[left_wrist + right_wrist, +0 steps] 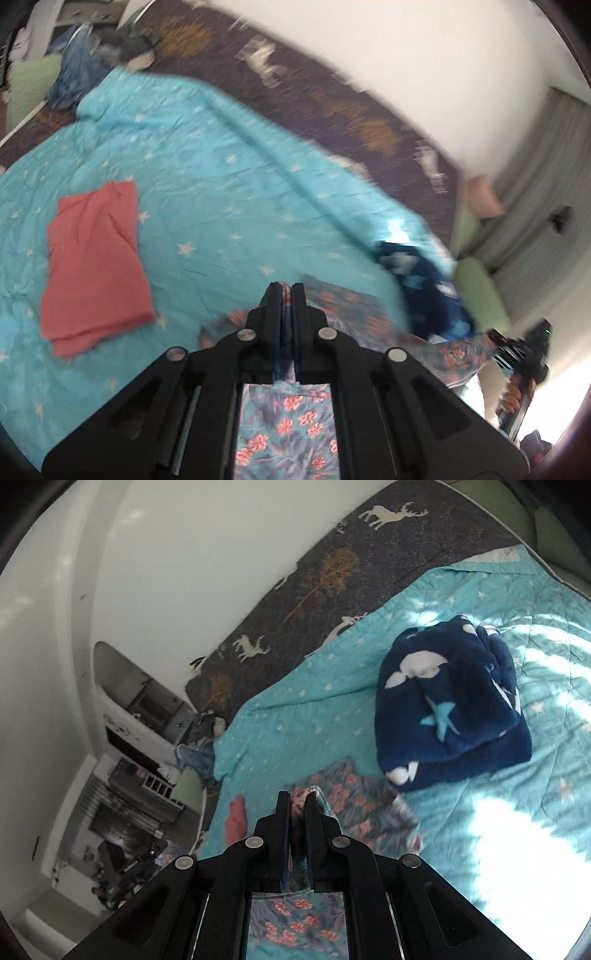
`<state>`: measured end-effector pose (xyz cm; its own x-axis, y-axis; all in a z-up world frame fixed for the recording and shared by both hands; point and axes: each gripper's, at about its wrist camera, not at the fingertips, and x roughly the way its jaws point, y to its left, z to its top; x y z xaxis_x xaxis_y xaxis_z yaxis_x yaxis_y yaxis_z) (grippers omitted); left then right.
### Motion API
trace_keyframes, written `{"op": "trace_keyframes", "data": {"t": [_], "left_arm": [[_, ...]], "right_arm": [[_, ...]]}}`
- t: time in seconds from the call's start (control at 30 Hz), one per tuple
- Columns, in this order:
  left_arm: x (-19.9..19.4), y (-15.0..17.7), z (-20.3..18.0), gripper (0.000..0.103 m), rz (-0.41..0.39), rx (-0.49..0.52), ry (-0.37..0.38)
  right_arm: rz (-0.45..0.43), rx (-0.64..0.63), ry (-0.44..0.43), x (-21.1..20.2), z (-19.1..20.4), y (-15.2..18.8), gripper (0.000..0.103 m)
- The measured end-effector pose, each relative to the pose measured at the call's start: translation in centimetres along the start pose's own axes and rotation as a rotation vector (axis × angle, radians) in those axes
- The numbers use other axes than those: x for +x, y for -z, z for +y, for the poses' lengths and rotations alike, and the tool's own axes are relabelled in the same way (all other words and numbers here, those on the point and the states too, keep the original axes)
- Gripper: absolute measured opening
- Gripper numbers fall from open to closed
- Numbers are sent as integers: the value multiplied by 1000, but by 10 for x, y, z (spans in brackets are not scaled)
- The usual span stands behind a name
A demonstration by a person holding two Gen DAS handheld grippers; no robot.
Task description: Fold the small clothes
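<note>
Both the left gripper and the right gripper are matt black plastic with dull metal rivets. Pinched in each is thin floral cloth. Ahead of the right claw lies a plush navy blanket; the turquoise quilt looks like creased, stitched cotton.

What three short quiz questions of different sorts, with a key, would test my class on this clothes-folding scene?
1. True or false: both grippers are shut on the same floral garment.
2. Multiple choice: the folded coral garment lies on A) the floor, B) the turquoise star quilt, C) the navy fleece blanket.
3. Fill in: the dark cover along the wall bears pale ____ and golden trees.

Key:
1. True. The left gripper and right gripper each pinch its cloth between their fingers.
2. B.
3. Deer.
</note>
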<state>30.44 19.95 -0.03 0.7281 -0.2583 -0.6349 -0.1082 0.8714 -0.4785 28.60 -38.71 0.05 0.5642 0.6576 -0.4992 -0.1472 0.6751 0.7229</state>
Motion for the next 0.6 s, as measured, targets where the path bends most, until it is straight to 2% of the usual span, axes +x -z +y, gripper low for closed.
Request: {"op": "trace_keyframes", "data": {"t": [0.07,0.17,0.23,0.27,0.3,0.33,0.4,0.53,0.6], "left_arm": [[56,-8,11,6,76,-26,-87],[98,-2,21,6,146,-15,-177],[101,3,24,6,153,-4,-175],[96,5,26,12,150,-6,-170],[92,6,28,23,147,-8,-166],[83,8,32,29,139,-19,-163],[62,15,38,42,122,-46,-149],[3,60,42,51,141,-51,-81],[-22,94,42,55,170,-52,-65]], "right_arm": [[4,23,98,40,-23,-14,8],[5,-10,249,83,-41,-17,15],[9,-21,243,90,-44,-12,29],[8,-32,242,88,-43,-10,31],[7,-51,245,81,-41,-7,38],[7,-61,247,73,-39,-4,45],[-5,-65,256,50,-37,7,48],[23,-31,271,-1,-40,47,52],[77,22,232,-19,-43,77,54]]}}
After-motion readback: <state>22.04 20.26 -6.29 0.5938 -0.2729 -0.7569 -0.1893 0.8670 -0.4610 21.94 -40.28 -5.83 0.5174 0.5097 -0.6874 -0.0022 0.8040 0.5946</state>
